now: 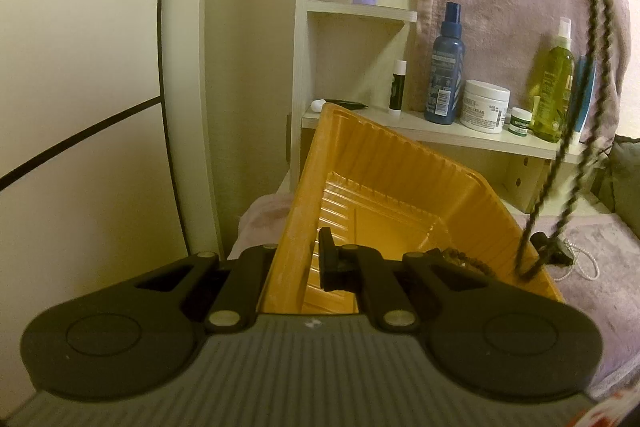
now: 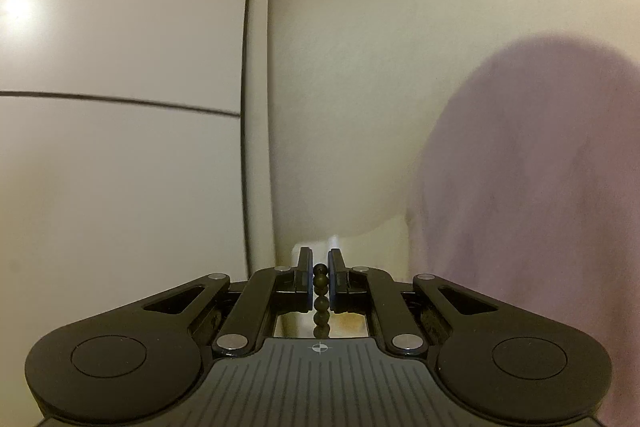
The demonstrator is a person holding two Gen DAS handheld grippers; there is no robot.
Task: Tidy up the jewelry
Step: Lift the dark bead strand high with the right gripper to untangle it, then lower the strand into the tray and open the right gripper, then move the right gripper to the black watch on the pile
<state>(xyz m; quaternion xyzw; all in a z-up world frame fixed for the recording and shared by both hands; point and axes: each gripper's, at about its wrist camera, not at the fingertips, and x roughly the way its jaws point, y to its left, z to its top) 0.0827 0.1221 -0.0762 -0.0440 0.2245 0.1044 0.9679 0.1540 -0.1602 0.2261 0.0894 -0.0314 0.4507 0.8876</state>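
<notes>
In the left wrist view my left gripper (image 1: 308, 257) is shut on the near side wall of an orange plastic tray (image 1: 400, 163), which is held tilted. A dark beaded necklace (image 1: 528, 243) hangs in two strands from the top right, and its lower end dips into the tray's right corner. More dark beads (image 1: 468, 261) lie inside the tray. In the right wrist view my right gripper (image 2: 320, 277) is raised toward the wall. It is shut on the dark beaded necklace (image 2: 321, 303), whose beads run down between the pads.
A white shelf (image 1: 440, 133) behind the tray carries a blue spray bottle (image 1: 444, 67), a white jar (image 1: 484, 107), a green bottle (image 1: 554, 87) and a lip balm (image 1: 397, 87). A white pearl strand (image 1: 586, 265) lies on the pink cloth (image 1: 600, 299). A pink towel (image 2: 540, 187) hangs at right.
</notes>
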